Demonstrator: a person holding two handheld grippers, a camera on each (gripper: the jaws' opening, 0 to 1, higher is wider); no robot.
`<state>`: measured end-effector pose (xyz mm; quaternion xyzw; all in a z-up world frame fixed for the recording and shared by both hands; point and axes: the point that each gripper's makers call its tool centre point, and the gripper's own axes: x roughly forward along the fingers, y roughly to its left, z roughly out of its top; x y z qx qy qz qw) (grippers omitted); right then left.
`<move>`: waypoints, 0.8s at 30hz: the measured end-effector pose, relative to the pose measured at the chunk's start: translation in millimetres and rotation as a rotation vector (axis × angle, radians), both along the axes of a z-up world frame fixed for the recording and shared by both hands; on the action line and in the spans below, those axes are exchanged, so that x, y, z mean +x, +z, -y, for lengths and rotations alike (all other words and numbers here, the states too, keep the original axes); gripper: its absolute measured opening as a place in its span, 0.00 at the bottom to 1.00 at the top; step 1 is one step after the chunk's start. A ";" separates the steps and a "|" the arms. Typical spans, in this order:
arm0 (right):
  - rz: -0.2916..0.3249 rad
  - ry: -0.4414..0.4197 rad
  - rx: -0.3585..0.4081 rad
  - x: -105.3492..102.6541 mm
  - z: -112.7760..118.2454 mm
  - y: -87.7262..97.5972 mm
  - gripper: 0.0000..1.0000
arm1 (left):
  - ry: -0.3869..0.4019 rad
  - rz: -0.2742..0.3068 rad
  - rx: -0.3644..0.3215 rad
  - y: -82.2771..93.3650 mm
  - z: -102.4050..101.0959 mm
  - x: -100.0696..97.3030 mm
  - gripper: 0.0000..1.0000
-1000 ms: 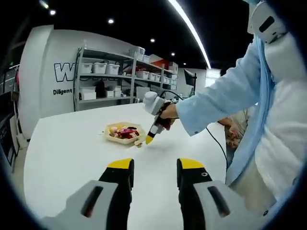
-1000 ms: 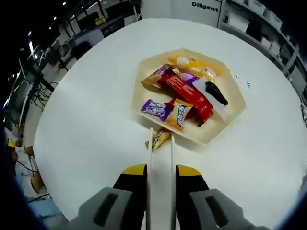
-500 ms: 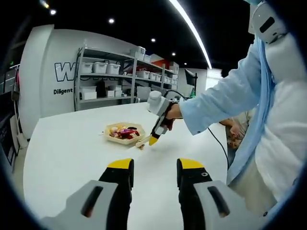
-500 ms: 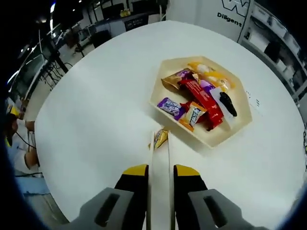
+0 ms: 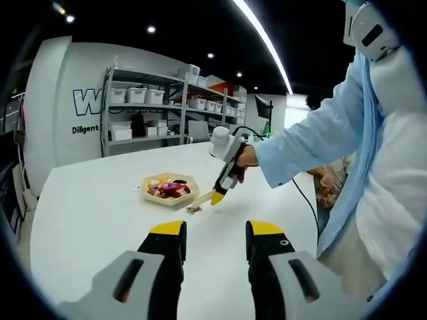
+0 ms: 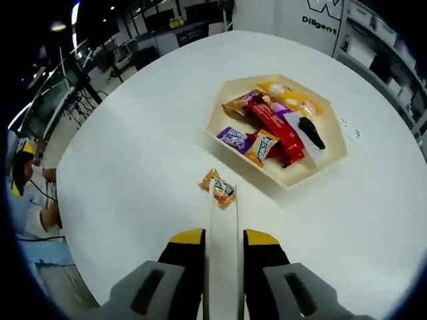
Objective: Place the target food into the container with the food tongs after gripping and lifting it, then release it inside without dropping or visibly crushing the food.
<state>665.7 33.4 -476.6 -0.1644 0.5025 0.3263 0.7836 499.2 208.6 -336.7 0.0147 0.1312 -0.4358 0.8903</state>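
Right gripper view: right gripper (image 6: 223, 243) clamped shut on the food tongs (image 6: 223, 220), yellow-tipped jaws pressing the two pale blades nearly together. Held that way, most likely, so that squeezing the gripper squeezes the tongs. Blade tips reaching the wrapped candy (image 6: 217, 187), an orange and purple packet lying on the white table (image 6: 127, 167) just beside the near edge of the hexagonal tray (image 6: 333, 157). Tips overlapping the packet's near end; whether pinching it or merely resting on it, cannot tell. Packet apparently flat on the table, so not yet lifted, by the look of it. Tray beyond, already loaded with other wrapped snacks (image 6: 270, 127), red, purple and yellow among them. Target still outside the container; task at the gripping stage, lift and short carry over the rim yet to come. Light squeeze called for, since a small wrapped sweet could slip from smooth blades or get crushed.

Left gripper view: left gripper (image 5: 215, 237) hovering low over bare table, jaws apart, nothing between them. Kept well back, probably to stay clear of the work. Farther off, the right gripper (image 5: 217, 197) in the person's hand (image 5: 239, 159), tongs angled down toward the candy (image 5: 194, 209) beside the tray (image 5: 167, 189). Shelving (image 5: 153, 107) along the far wall.
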 end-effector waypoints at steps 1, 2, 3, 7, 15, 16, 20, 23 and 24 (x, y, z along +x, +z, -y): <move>0.020 0.041 -0.004 1.6 -3.7 0.8 0.13 | 0.001 0.000 0.000 0.5 -0.1 -0.4 0.33; 0.063 0.113 -0.058 4.1 -2.9 1.2 0.13 | 0.002 -0.001 0.000 0.6 -0.2 -0.6 0.33; 0.035 0.161 -0.071 0.3 -5.1 -2.4 0.14 | 0.004 -0.001 0.004 0.5 -0.8 -1.1 0.33; 0.082 0.284 -0.156 5.3 -3.3 -6.3 0.14 | 0.018 -0.003 0.004 0.8 -5.1 -4.2 0.33; 0.108 0.490 -0.189 14.8 -2.6 -2.7 0.15 | 0.047 -0.015 0.012 -3.2 -12.6 -10.0 0.33; 0.090 0.537 -0.177 10.3 -3.7 -2.7 0.15 | 0.050 -0.016 0.013 -3.6 -13.2 -10.1 0.33; 0.096 0.656 -0.230 6.2 2.2 -5.0 0.16 | 0.055 -0.019 0.014 -4.0 -13.5 -10.5 0.33; 0.116 0.734 -0.299 11.4 5.9 -7.7 0.16 | 0.060 -0.020 0.014 -3.8 -13.6 -10.2 0.33; 0.132 0.751 -0.310 14.4 4.3 -7.9 0.16 | 0.062 -0.021 0.015 -3.9 -13.7 -10.2 0.33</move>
